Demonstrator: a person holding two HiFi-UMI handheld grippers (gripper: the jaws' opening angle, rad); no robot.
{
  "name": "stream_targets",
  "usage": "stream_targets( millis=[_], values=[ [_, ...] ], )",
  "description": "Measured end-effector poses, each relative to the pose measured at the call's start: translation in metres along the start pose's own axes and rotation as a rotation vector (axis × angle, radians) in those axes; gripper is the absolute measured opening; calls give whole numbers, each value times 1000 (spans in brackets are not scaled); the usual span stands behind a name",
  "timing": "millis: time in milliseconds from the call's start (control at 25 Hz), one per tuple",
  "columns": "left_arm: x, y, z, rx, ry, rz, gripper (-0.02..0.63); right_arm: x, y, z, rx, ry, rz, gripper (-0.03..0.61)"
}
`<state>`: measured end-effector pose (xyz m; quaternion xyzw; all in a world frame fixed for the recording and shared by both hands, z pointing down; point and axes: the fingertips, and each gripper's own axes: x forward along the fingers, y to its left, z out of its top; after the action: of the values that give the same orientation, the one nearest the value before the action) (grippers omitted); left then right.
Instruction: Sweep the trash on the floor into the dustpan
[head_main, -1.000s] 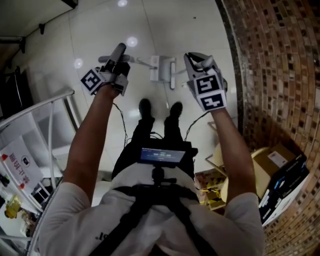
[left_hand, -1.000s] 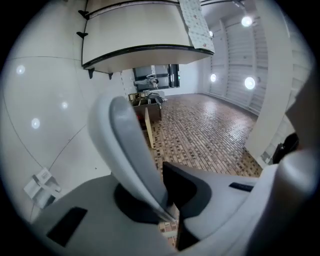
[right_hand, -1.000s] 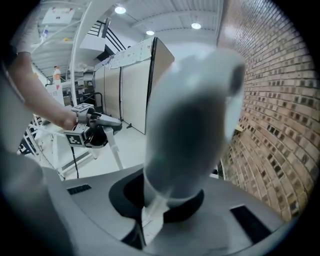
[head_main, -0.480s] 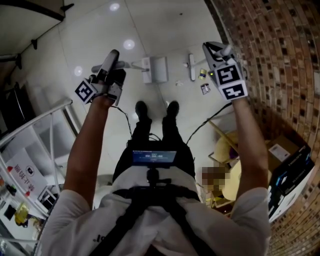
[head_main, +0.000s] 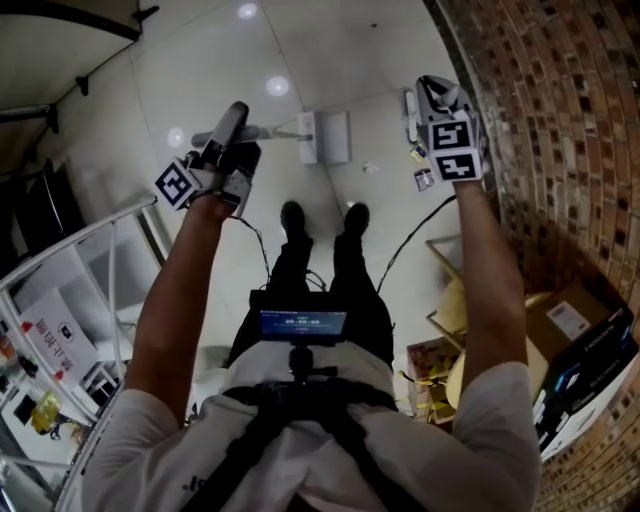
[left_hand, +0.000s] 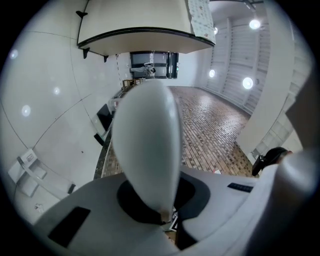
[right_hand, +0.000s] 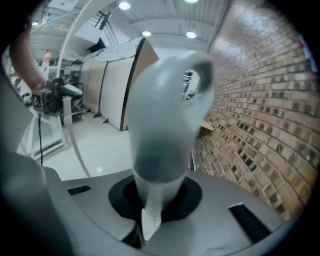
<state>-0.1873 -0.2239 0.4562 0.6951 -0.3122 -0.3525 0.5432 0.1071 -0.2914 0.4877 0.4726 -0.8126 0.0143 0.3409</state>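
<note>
The left tongs (head_main: 230, 130) are pressed together on the dustpan handle (left_hand: 147, 150), so the dustpan (head_main: 330, 137) is held steady on the floor (head_main: 330, 50) at upper centre. The right tongs (head_main: 440, 100) are clamped on the broom handle (right_hand: 165, 135). The broom (head_main: 410, 102) is held just above the trash (head_main: 424, 179) near the brick wall (head_main: 560, 120), upper right, probably to draw the trash toward the dustpan.

right gripper (head_main: 437, 92) and its broom (head_main: 410, 103) now farther right, beside the brick wall (head_main: 545, 150)
</note>
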Motion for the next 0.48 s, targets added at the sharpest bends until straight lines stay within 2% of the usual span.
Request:
stream_targets(
  millis=[80, 160, 360, 480],
  values=[
    [-1, 0, -3, 0, 13, 4, 0, 4, -13, 6, 158, -53, -39, 18],
    [-4, 2, -4, -5, 14, 9, 0, 2, -24, 13, 268, -93, -70, 23],
    [-11, 5, -4, -4, 13, 5, 0, -16, -26, 24, 416, -168, -64, 23],
    [-11, 6, -4, -6, 20, 7, 0, -32, -25, 40, 447, -228, -47, 23]
  ],
)
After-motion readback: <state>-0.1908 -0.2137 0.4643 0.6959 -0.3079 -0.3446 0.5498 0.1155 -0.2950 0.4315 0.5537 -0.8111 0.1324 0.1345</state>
